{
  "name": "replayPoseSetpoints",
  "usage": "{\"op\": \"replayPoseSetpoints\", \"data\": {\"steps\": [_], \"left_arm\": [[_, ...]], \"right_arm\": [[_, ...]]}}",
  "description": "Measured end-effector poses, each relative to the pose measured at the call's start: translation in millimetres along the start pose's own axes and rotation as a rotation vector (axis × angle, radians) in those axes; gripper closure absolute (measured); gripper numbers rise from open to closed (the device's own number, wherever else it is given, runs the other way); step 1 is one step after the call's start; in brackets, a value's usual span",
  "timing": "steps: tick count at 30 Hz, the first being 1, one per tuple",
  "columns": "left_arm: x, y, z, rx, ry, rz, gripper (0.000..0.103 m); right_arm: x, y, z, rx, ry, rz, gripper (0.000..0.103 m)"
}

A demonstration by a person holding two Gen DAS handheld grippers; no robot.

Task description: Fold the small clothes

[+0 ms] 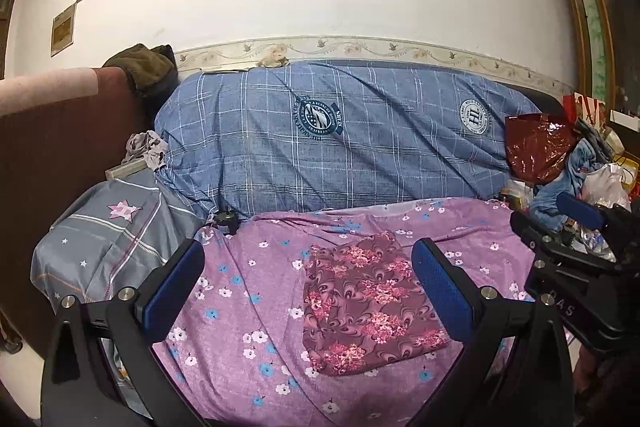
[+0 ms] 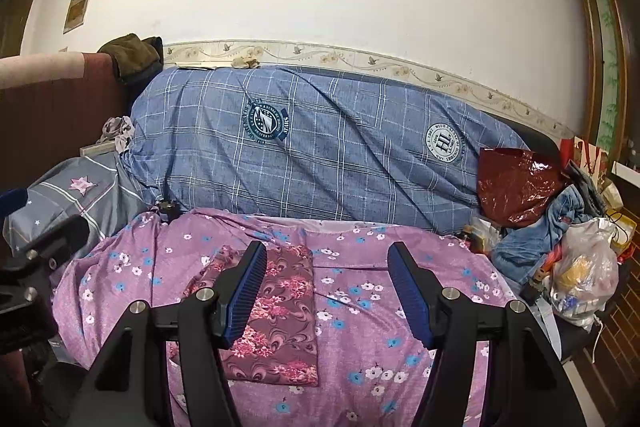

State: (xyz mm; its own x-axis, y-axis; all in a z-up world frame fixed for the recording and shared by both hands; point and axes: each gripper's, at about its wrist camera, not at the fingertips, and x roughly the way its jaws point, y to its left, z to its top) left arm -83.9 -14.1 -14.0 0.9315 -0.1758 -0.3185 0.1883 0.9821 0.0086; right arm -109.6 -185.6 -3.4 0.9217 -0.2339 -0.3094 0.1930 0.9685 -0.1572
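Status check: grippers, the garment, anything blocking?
Left gripper open, empty. Right gripper open, empty. Maroon floral garment folded flat on purple sheet. Nothing on it.

Left gripper point(image 1: 308, 281) and right gripper point(image 2: 326, 293) hover, jaws spread wide.

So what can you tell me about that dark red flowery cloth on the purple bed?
The maroon floral garment is thin, soft-looking fabric printed with pink blossoms and pale swirls. It lies flat, folded into a neat rectangle, on the purple flowered bedsheet, which is all that touches it. The left gripper and right gripper are both open above it, gripping nothing.
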Motion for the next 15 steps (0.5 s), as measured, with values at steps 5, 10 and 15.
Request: {"op": "replayPoseSetpoints", "data": {"steps": [5,10,15], "left_arm": [[-5.3,-1.3,4.7,0.004,-0.021,-0.015,0.000],[-5.6,0.7,8.3,-0.004,-0.035,-0.013,0.000],[-1.5,2.7,10.0,-0.008,-0.039,-0.012,0.000]], "right_arm": [[1.5,-0.2,0.7,-0.001,-0.003,-0.004,0.038],[5.3,0.0,-1.9,0.001,0.006,-0.006,0.038],[9.4,1.2,-2.3,-0.004,0.006,-0.013,0.038]]}}
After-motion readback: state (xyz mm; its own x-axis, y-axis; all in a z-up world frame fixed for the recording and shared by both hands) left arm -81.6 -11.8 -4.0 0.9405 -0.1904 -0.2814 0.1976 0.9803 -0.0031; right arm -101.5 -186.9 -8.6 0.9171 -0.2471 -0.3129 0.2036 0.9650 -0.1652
